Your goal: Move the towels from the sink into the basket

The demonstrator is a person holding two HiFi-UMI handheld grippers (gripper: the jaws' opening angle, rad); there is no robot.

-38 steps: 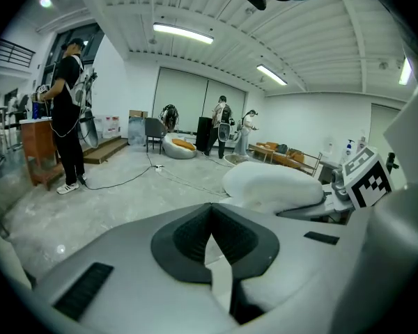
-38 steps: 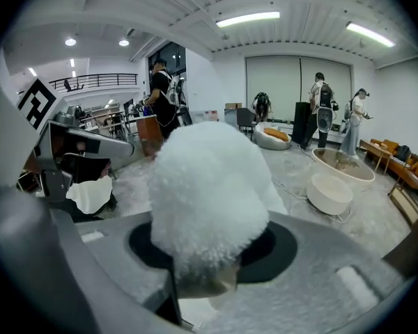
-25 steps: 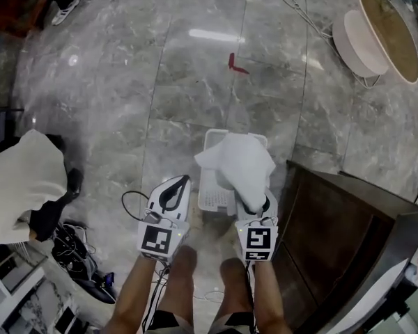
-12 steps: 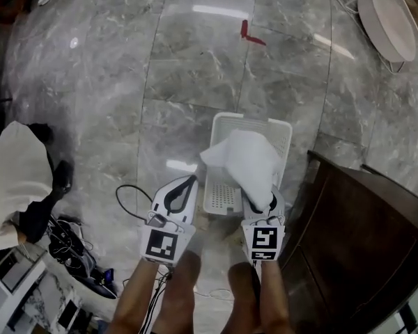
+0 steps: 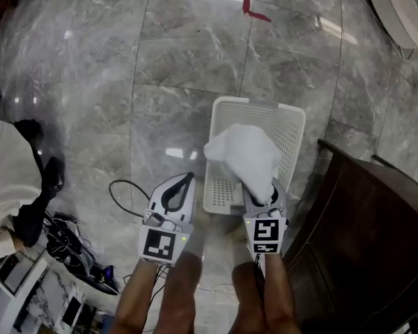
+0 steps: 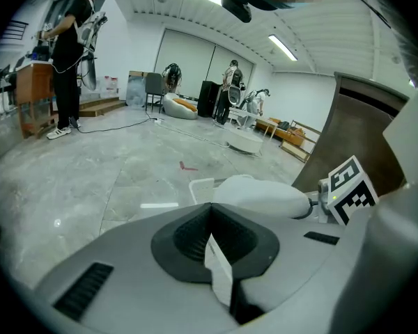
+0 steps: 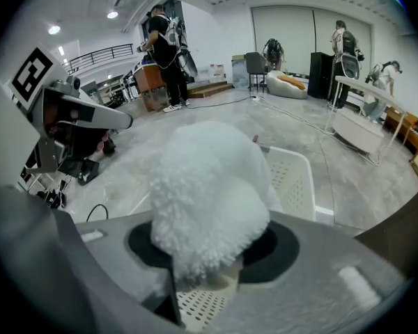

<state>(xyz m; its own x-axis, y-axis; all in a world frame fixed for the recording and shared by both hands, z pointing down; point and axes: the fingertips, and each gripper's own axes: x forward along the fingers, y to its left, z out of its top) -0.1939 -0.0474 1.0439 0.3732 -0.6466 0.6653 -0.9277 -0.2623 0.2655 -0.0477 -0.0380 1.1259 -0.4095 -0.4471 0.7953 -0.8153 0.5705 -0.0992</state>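
A white perforated basket [image 5: 291, 132] stands on the grey marble floor. A fluffy white towel [image 5: 245, 155] hangs over the basket's near half, with my right gripper [image 5: 259, 190] shut on it. In the right gripper view the towel [image 7: 207, 186] bulges out between the jaws and hides their tips, with the basket [image 7: 292, 176] just beyond. My left gripper [image 5: 187, 181] is beside the basket's left wall, shut, with nothing in it. In the left gripper view its jaws [image 6: 210, 213] meet in a seam, and the towel [image 6: 261, 195] shows to the right. No sink is in view.
A dark brown cabinet [image 5: 366, 235] stands close at the right of the basket. Black cables [image 5: 118, 195] and a white cloth on dark gear [image 5: 10, 179] lie at the left. A red mark [image 5: 254, 9] is on the floor farther off. People stand in the background [image 7: 164, 44].
Both grippers have come down toward the floor with the towel still in the right one. The basket now shows larger and nearer, and the towel hangs lower over it.
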